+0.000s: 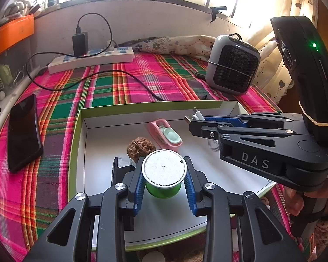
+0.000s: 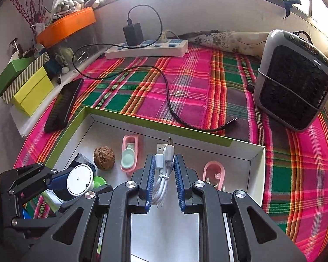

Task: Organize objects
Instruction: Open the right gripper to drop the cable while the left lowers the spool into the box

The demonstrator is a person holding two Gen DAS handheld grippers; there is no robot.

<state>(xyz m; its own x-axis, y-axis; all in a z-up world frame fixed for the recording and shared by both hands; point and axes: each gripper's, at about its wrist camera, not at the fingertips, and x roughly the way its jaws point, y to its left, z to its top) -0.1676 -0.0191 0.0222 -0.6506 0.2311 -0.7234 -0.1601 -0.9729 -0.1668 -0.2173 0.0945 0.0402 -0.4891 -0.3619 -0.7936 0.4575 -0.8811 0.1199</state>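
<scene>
Foil-lidded green cup (image 1: 163, 178), coiled white cable (image 2: 163, 170)

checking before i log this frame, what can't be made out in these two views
- Second pink holder: right wrist view, lower part behind the right tongs; left wrist view hides it entirely.
- White cable: its coiled end drops behind the tongs' frame.
- Green cup in the left tongs: foil lid hides its contents.
- Clear item beside the walnut: mostly covered, unidentifiable.
- Box: near edge cut off in both views.
</scene>
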